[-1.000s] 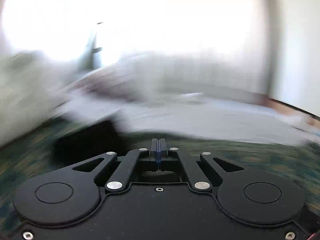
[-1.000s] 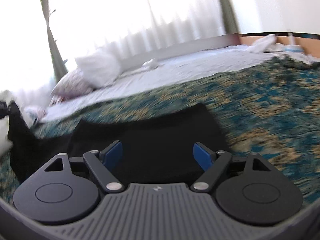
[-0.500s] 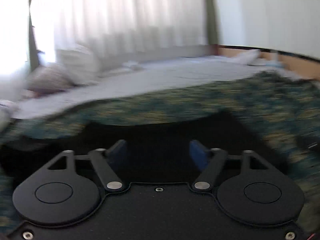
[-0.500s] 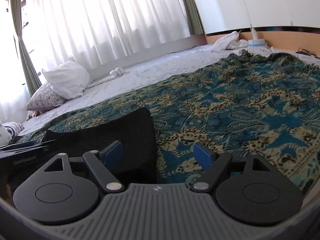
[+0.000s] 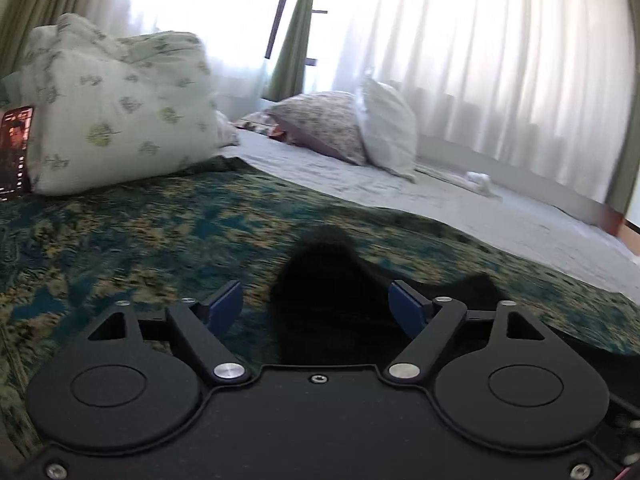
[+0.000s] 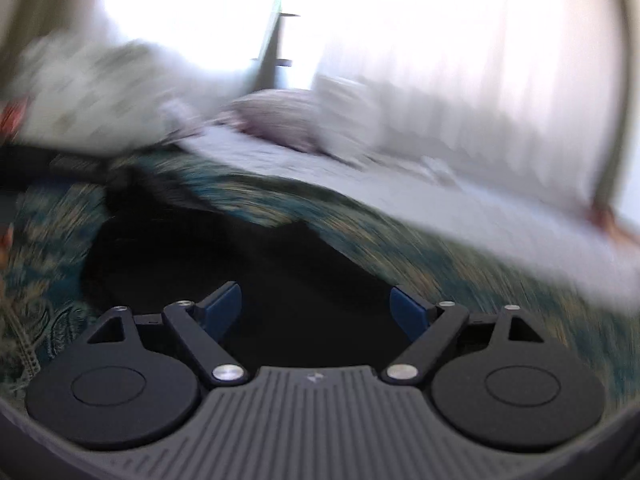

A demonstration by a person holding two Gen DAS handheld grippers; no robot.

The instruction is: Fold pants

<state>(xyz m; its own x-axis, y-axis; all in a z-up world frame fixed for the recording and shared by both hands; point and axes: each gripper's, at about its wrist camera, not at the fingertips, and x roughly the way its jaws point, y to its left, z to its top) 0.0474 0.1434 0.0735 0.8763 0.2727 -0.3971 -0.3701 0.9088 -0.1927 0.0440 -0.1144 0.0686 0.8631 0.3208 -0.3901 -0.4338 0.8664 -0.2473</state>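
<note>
Both cameras had been swung toward the pillows (image 5: 120, 120). The left gripper (image 5: 316, 306) and right gripper (image 6: 316, 306) were held wide apart, empty. Black pants (image 6: 224, 264) were spread on the patterned blanket (image 5: 140, 232), at twelve o'clock.

The left hand-held gripper (image 5: 316, 308), fingers spread, hovers over black pants (image 5: 332, 280) on a patterned bedspread (image 5: 140, 232).

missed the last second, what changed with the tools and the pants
The left tool was shut a second ago and has opened; it now sits open over a bump of the pants. The right tool stayed open over the pants. Both views have swung round. The pants still lie on the bedspread.
</note>
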